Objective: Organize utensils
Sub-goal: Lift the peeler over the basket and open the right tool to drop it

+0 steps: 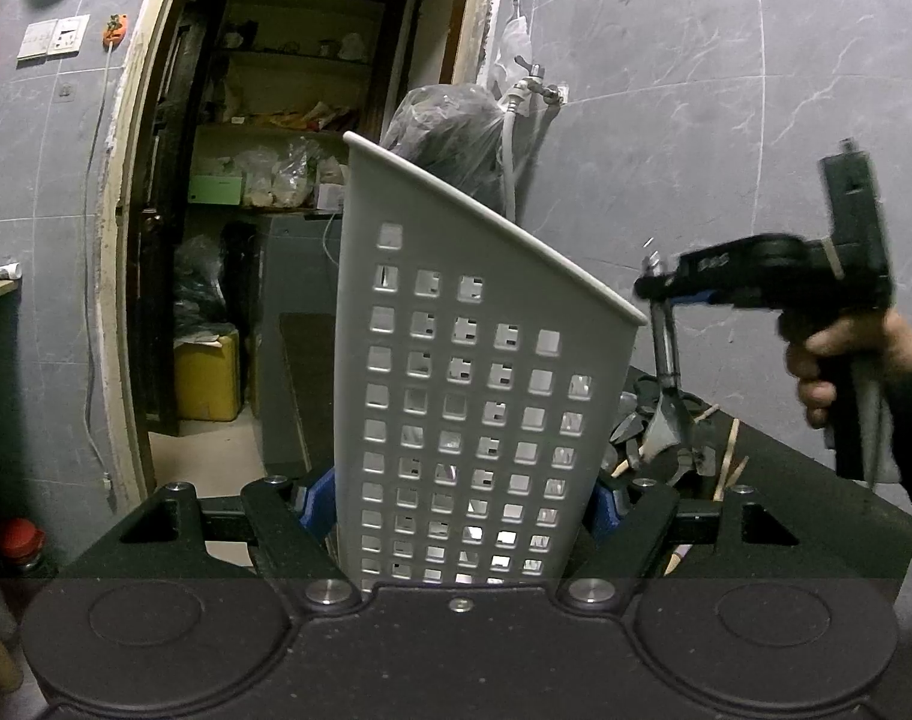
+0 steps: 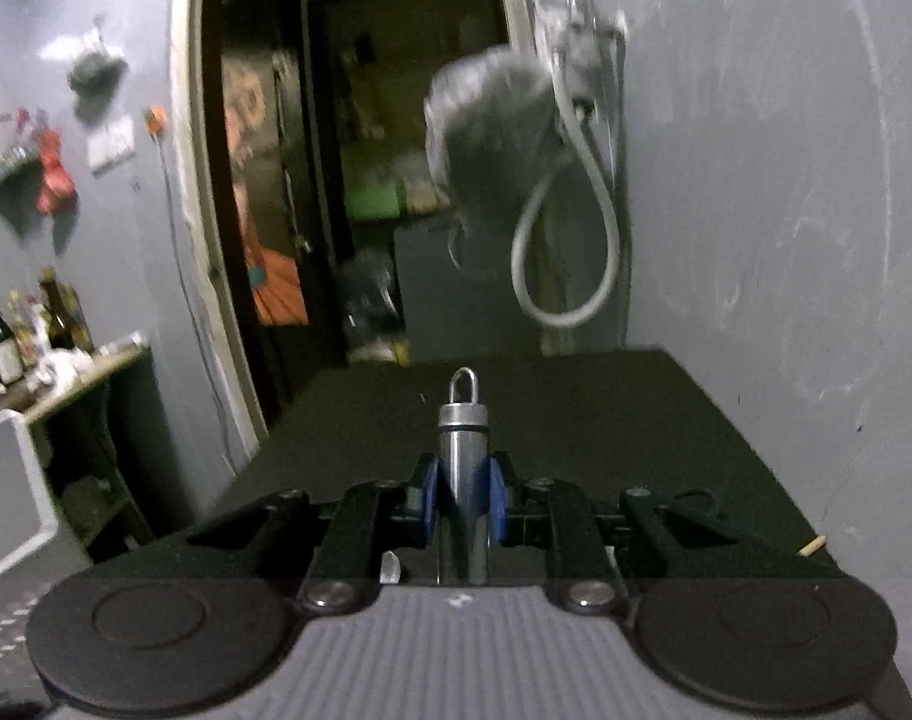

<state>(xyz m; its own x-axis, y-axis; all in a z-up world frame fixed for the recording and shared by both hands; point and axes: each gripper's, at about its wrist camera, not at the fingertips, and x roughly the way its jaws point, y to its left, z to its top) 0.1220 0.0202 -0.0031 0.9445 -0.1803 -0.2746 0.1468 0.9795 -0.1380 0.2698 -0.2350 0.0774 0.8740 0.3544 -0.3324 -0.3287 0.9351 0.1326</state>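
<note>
My left gripper [image 1: 461, 504] is shut on a tall grey perforated utensil holder [image 1: 474, 360], held upright with its slanted rim on top and filling the middle of the left wrist view. My right gripper [image 2: 463, 498] is shut on the shiny metal handle of a utensil [image 2: 462, 420] that ends in a small ring. In the left wrist view the right gripper [image 1: 651, 287] is up at the right in a person's hand [image 1: 828, 372]. The utensil [image 1: 666, 360] hangs down from it over a pile of utensils [image 1: 654, 438] on the dark table [image 1: 816, 480].
Wooden sticks [image 1: 729, 450] lie among the pile. Beyond the table [image 2: 576, 408] stand a grey wall with a tap and looped hose [image 2: 582, 228], a bagged dark bundle [image 1: 450, 138] and an open doorway [image 1: 288, 240]. Bottles [image 2: 48, 324] stand on a shelf at the left.
</note>
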